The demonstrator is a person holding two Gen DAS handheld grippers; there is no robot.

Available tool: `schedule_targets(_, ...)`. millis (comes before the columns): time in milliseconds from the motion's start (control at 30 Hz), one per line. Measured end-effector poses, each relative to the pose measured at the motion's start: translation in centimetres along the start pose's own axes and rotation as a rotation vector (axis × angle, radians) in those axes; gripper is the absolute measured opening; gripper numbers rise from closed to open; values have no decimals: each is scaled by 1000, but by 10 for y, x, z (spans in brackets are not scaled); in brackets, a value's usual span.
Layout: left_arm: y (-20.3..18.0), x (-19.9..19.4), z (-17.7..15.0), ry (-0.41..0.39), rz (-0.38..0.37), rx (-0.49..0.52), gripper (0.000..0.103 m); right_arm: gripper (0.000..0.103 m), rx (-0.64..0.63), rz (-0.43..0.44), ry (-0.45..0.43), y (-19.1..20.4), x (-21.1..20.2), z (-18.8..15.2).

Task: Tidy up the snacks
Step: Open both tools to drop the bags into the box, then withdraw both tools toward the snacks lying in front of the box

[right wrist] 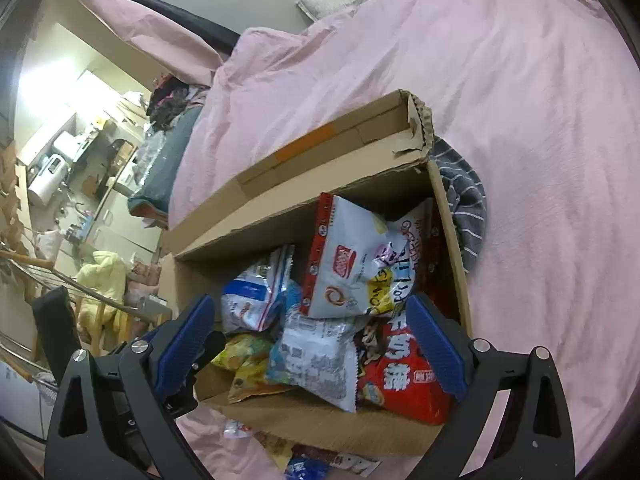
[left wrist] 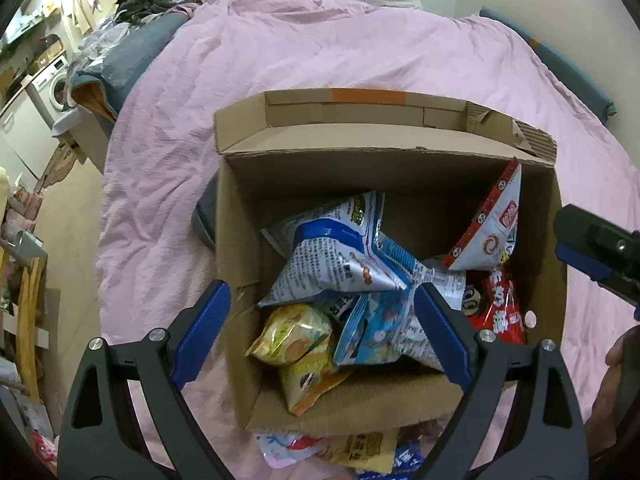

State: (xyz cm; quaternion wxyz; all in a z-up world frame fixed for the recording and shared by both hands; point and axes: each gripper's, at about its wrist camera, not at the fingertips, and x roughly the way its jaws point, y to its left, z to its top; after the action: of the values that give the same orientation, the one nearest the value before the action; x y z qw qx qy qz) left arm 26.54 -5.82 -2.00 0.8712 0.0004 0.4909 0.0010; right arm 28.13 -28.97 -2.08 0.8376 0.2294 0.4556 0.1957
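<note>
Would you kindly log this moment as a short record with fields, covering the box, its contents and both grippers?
setting: pink bedspread
container: cardboard box, flaps open
contents: white-and-blue snack bag, red snack bag, yellow snack bag, white bag with red edge
outside box: more snack packets by its near wall
left gripper: open, empty, above box
right gripper: open, empty, above box

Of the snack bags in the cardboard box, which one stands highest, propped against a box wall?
The white bag with the red patterned border, leaning on the cardboard box wall in its corner. The blue-and-white bag, red bag and yellow bag lie lower.
</note>
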Motion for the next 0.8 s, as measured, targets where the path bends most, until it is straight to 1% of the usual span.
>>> schedule_targets(267,8,-24,-12,-20,1,-8,91,99,-34,7,6,12,-18,-20)
schedule_targets(400,15,-37,-22,-25,-6,-20,91,99,-23,66,0,15,-33,-30)
schedule_targets(533,27,-51,-36,-29,-9,-32,91,99,-35,66,-32,17,-46,-35)
schedule_targets(800,58,-67,-64,-16,-17,-87,91,100,47,59,-46,0,-62,-49)
